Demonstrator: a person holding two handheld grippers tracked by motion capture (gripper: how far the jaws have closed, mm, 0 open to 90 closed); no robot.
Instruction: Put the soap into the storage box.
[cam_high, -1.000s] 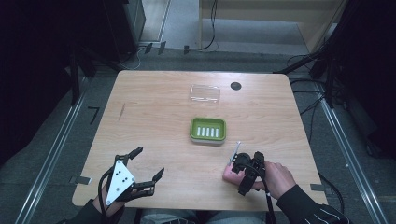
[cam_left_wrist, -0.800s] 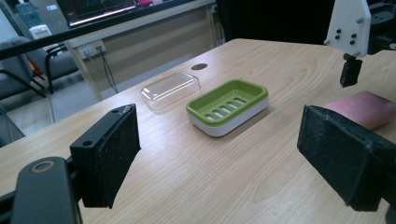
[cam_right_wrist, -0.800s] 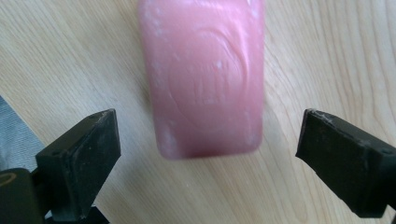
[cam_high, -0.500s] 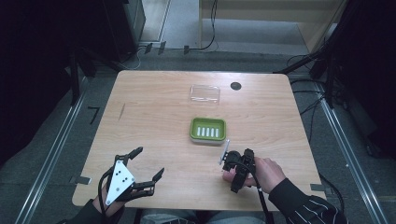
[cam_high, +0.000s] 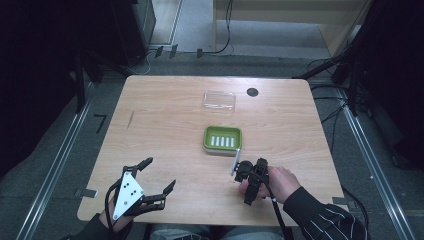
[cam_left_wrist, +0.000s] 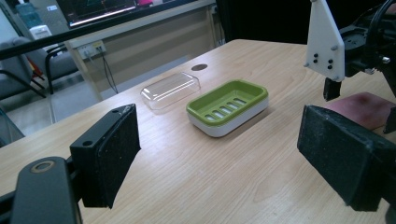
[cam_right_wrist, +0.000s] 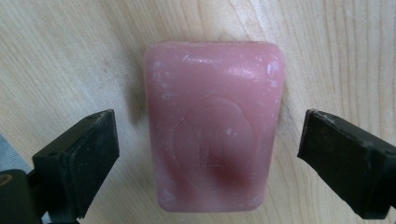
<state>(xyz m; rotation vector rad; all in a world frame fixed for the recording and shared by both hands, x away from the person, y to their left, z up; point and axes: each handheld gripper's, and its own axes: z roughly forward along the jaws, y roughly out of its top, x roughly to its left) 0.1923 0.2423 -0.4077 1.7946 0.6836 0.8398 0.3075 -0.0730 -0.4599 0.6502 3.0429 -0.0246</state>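
Note:
A pink bar of soap (cam_right_wrist: 212, 121) lies flat on the wooden table. My right gripper (cam_right_wrist: 208, 140) points straight down over it, open, one jaw on each side and neither touching it. In the high view the right gripper (cam_high: 248, 176) is near the table's front right, just in front of the green soap dish (cam_high: 222, 139), and hides the soap. My left gripper (cam_high: 160, 173) rests open at the front left with nothing between its jaws. Its own view looks past the left gripper (cam_left_wrist: 229, 158) at the green soap dish (cam_left_wrist: 229, 105) and the pink soap (cam_left_wrist: 369, 107) under the right gripper (cam_left_wrist: 359, 51).
A clear plastic lid (cam_high: 219, 100) lies behind the dish, next to a round black hole (cam_high: 252, 92) in the table (cam_high: 165, 120). The dish has a slotted green insert in a white base. Dark floor, rails and cables surround the table.
My right gripper has shifted a little to the left, nearer the dish's front corner. The left gripper has not moved.

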